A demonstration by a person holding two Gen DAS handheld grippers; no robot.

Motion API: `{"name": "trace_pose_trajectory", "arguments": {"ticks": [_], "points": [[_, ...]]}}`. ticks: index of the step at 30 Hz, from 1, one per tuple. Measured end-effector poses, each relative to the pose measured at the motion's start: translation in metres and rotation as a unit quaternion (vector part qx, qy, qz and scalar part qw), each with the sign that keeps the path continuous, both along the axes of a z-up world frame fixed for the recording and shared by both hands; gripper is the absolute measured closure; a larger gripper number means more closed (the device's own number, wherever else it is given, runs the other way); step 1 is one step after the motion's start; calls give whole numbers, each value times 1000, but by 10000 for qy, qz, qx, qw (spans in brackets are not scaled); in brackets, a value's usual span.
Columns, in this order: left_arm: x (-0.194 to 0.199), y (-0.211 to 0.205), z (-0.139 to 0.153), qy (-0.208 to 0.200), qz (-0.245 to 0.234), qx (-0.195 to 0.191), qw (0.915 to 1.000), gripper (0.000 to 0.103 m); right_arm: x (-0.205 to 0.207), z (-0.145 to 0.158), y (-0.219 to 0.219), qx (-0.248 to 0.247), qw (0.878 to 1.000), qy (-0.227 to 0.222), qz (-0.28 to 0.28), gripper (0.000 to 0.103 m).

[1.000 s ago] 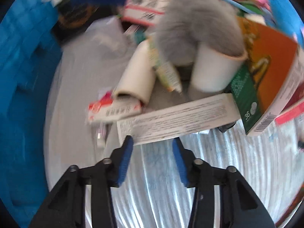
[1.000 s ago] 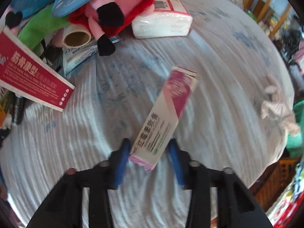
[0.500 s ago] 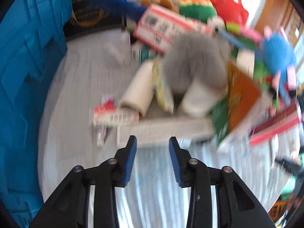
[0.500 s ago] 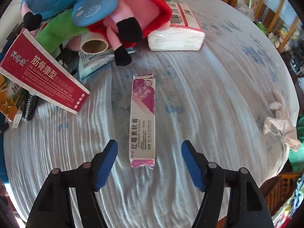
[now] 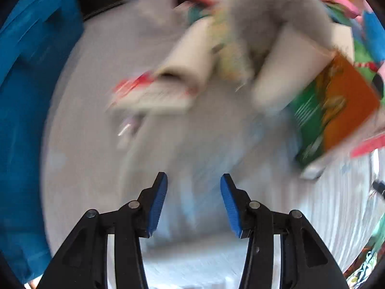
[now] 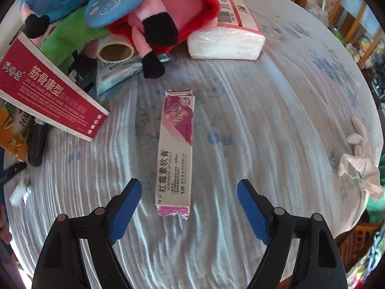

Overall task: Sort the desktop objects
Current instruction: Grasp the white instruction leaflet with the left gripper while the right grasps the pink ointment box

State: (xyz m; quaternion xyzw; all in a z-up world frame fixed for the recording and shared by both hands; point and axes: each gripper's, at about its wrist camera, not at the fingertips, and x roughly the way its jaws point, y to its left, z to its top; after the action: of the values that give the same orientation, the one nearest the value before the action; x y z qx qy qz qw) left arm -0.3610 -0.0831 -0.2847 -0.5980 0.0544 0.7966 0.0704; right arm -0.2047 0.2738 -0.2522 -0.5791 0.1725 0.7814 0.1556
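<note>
1. Ointment box (image 6: 175, 154): one, long and narrow, white with a magenta end, lying flat at the centre of the right wrist frame on the pale rippled cloth of the worktop (image 6: 276, 110), its near end between the two blue pads and touching neither.
2. One white tissue pack (image 6: 226, 43) sits at upper centre, and one dark red box (image 6: 50, 96) with Chinese print lies tilted at the left edge.
3. One cardboard-cored roll (image 6: 116, 50) shows its open end at upper left, beside a heap of plush toys (image 6: 134, 7) in red, pink, blue and green; their number cannot be told.
4. One crumpled white cloth (image 6: 358, 166) lies alone at the right edge, well apart from the rest.
5. Right hand-held gripper (image 6: 189, 207): one, at the bottom of the frame, jaws spread wide, gripping nothing.
6. Left hand-held gripper (image 5: 193, 197): one, low in its frame, jaws parted moderately with nothing between them.
7. Left wrist view is heavily blurred: one grey furry toy (image 5: 272, 16) at top, two pale rolls (image 5: 190, 55) beneath it, one orange and green box (image 5: 336, 106) at right, and a blue bin (image 5: 26, 96) along the left edge.
</note>
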Motion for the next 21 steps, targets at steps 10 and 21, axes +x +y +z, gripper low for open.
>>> {"name": "trace_pose_trajectory", "arguments": {"ticks": [10,21], "points": [[57,-30,31,533,-154,171,9983,57,5,12,-12,148,9995,87,248,17],[100,-31,8,262,-1732,-486,9833,56,29,14,-42,79,9994,57,336,17]]}}
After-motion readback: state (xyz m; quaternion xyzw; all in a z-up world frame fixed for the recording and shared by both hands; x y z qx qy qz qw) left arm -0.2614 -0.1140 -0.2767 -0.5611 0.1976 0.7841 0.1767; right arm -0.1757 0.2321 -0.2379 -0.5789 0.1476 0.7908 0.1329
